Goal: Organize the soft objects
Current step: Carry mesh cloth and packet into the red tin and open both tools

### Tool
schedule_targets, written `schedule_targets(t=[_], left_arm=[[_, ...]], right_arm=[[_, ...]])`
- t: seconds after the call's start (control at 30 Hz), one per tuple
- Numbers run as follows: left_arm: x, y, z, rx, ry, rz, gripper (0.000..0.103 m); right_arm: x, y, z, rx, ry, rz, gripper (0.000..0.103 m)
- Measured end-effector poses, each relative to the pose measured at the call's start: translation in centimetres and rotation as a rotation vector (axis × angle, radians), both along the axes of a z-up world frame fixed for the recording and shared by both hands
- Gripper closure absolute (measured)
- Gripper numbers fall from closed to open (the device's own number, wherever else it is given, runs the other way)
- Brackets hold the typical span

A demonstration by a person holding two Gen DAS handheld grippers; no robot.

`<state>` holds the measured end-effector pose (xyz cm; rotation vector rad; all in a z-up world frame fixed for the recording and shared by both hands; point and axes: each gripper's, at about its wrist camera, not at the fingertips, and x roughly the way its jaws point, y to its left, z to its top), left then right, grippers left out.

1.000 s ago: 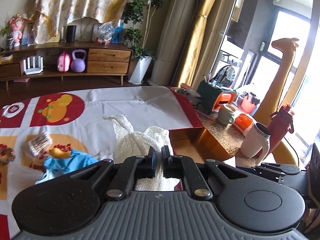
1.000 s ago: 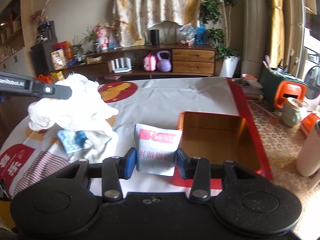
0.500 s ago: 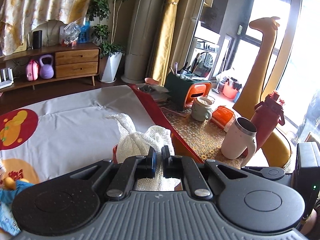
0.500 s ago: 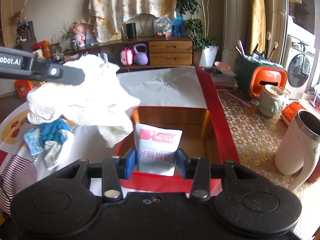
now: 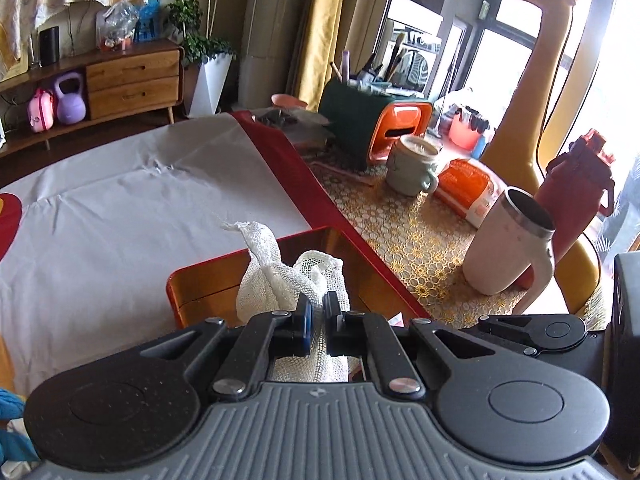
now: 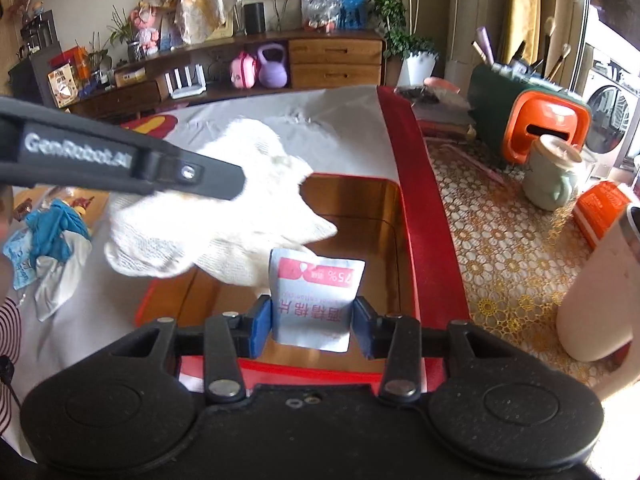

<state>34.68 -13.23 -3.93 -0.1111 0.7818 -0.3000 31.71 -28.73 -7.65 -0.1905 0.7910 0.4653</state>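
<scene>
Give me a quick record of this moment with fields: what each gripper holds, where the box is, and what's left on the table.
left gripper: shut on the white mesh cloth, held over the box
right gripper: shut on the wipes packet, held over the box
box: red rim, brown inside, at the table's right edge; no item seen resting inside
left on table: blue cloth in a small pile at the left
beside the box: white cup on the patterned mat
</scene>
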Motion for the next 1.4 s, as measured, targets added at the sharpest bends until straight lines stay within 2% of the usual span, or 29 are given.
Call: schedule_targets(t=[0.27, 0.4, 0.5, 0.8, 1.13, 1.23, 1.4], left_arm=[[2.8, -1.4, -3.0, 0.031, 0.063, -0.026, 0.097], [3.7, -1.3, -4.4, 0.007, 0.105, -0.020, 0.097], [4.2, -1.5, -5.2, 0.018, 0.125, -0.019, 0.097], [4.8, -1.5, -6.9, 0.036, 0.175, -0.009, 0.097], [4.2, -1.7, -6.3, 0.073, 0.193, 0.013, 0.095], [3.7, -1.4, -5.7, 0.074, 0.178, 0.020, 0.095], [2.9, -1.0, -4.8, 0.076, 0.161, 0.023, 0.094]], right_arm=[[2.0, 0.3, -1.7, -0.012, 0.053, 0.022, 0.061], [2.7, 0.5, -2.5, -0.024, 0.076, 0.016, 0.061], [2.9, 0.7, -3.0, -0.039, 0.090, 0.020, 0.060], [2.8, 1.4, -3.1, -0.084, 0.085, 0.034, 0.056], [2.5, 1.0, -2.5, -0.086, 0.081, 0.023, 0.052], [2.3, 0.9, -2.1, -0.084, 0.071, 0.015, 0.045], [1.8, 0.4, -1.4, -0.067, 0.060, 0.011, 0.041]])
